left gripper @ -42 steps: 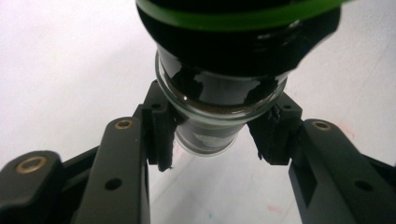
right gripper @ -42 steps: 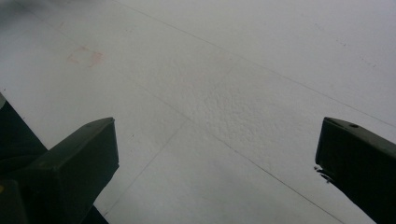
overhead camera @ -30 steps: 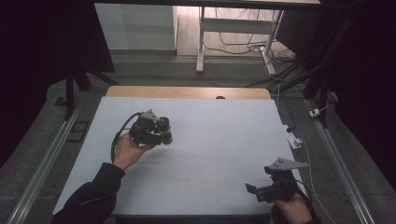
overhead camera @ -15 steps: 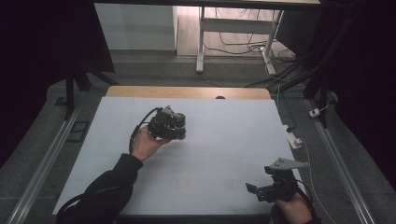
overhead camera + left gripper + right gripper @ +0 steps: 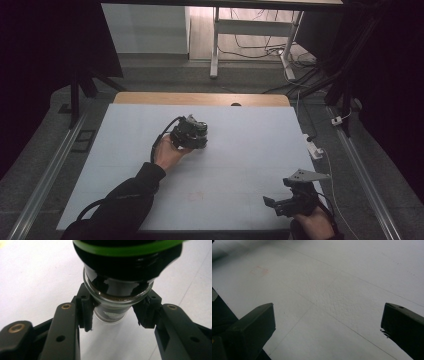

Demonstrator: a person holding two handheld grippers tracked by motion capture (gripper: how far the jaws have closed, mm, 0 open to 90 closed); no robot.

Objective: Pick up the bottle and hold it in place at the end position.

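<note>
1. At the bottom right of the high view, nearest the lower edge, the right gripper [image 5: 281, 202] sits in a hand low over the white table sheet [image 5: 250, 150], a grey three-cornered plate on top of it.
2. In the right gripper view its two black jaws stand wide apart at the lower left and lower right corners, with bare white sheet [image 5: 332, 300] between them and nothing gripped.
3. Left of centre in the high view, a dark-sleeved forearm rises from the bottom left to a hand carrying the left gripper [image 5: 192, 135], its cable looping off to the left.
4. In the left gripper view the left gripper [image 5: 113, 312] has its black pads pressed on either side of a clear glass jar with dark contents [image 5: 117, 290], clamped just under the rim.
5. The jar fills the upper middle of that view, topped by a black cap with a green ring [image 5: 130, 250], and hangs above the white sheet.
6. At the top of the high view, beyond the sheet, runs the wooden table edge [image 5: 200, 98].
</note>
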